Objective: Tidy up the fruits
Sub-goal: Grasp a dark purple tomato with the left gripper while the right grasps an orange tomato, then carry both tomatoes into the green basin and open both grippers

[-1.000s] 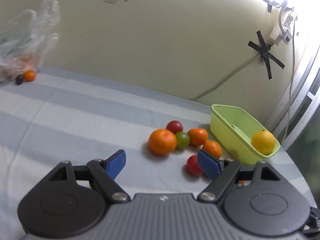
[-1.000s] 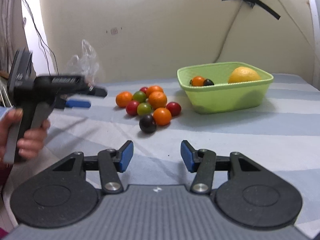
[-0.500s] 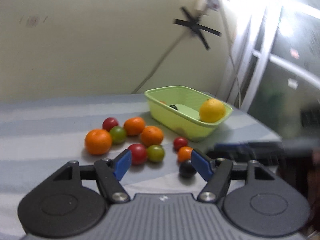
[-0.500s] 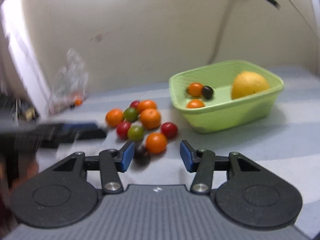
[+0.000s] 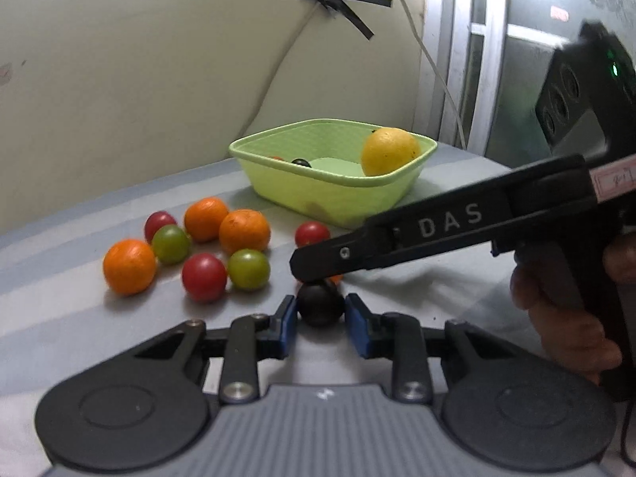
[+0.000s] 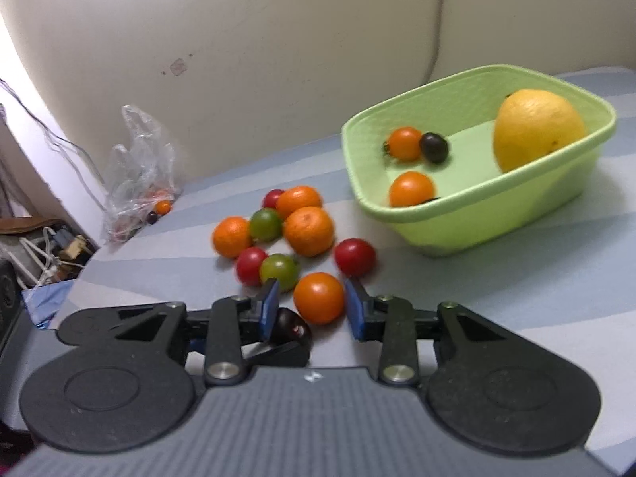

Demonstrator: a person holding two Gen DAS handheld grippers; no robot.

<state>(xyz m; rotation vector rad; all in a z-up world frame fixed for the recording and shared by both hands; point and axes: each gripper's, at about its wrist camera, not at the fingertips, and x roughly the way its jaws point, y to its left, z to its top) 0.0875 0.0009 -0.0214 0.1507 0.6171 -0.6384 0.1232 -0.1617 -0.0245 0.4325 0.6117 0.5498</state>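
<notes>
My left gripper (image 5: 321, 324) is shut on a small dark round fruit (image 5: 320, 304) that rests on the striped cloth. In the right wrist view a small orange tomato (image 6: 318, 298) sits between the blue pads of my right gripper (image 6: 313, 310). Its jaws are closing, and a gap still shows beside the left pad. The dark fruit (image 6: 292, 326) lies just left of it. From the left wrist view the right gripper (image 5: 308, 266) reaches in from the right, above the dark fruit. A green basket (image 6: 437, 83) behind holds a yellow citrus (image 6: 538, 131) and small tomatoes.
Loose mandarins (image 6: 308, 230) and red and green tomatoes lie in a cluster left of the basket (image 5: 334, 123). A plastic bag (image 6: 135, 175) stands at the back left, with cables (image 6: 47, 246) beyond the table edge. A hand (image 5: 564, 306) holds the right gripper.
My left gripper swung towards the fruit pile and basket, and its jaws shut on the dark fruit. My right gripper moved forward to the orange tomato, its jaws narrowing.
</notes>
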